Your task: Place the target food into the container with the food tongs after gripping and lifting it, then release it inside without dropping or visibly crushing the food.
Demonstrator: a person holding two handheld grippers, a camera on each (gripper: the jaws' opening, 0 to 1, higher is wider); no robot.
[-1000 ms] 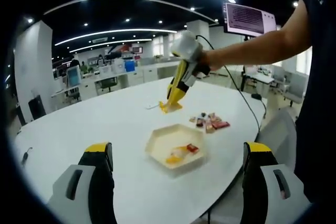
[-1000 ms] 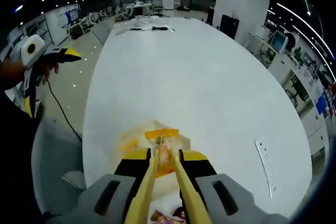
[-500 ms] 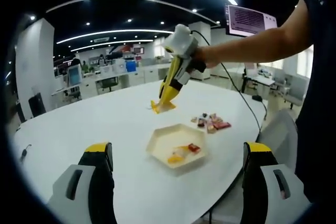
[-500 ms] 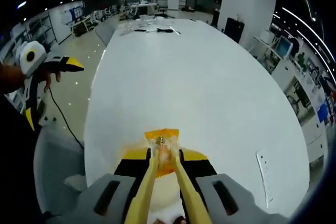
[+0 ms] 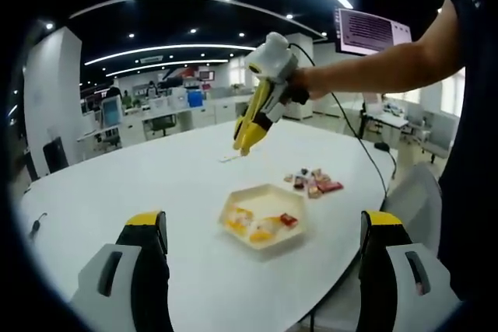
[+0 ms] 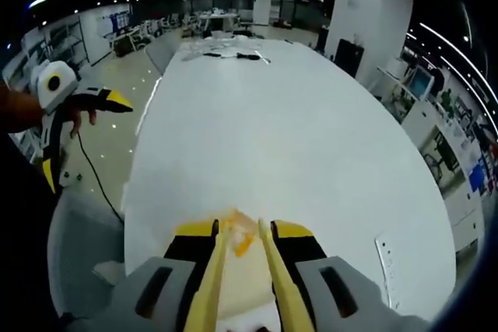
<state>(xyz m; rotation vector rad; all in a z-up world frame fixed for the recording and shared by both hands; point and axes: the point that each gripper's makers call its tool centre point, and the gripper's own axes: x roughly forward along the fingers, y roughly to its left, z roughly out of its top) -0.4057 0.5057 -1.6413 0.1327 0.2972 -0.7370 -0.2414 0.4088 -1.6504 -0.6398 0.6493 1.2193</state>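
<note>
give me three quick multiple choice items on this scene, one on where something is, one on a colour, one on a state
1. Where is the pile of loose snack packets?
A. on the table beside the tray
B. inside the tray
C. on a chair

2. What colour are the tongs?
A. blue
B. yellow
C. red

3. How do the left gripper jaws stand?
A. shut on a packet
B. shut on nothing
C. wide open

Answers: 1 A, they lie apart from the hexagonal tray. 2 B, yellow in both views. 3 C, nothing sits between them.

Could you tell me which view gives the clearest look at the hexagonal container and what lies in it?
The left gripper view: the hexagonal container sits whole on the white table, with orange and red food packets inside. In the right gripper view it lies mostly hidden behind the tongs.
</note>
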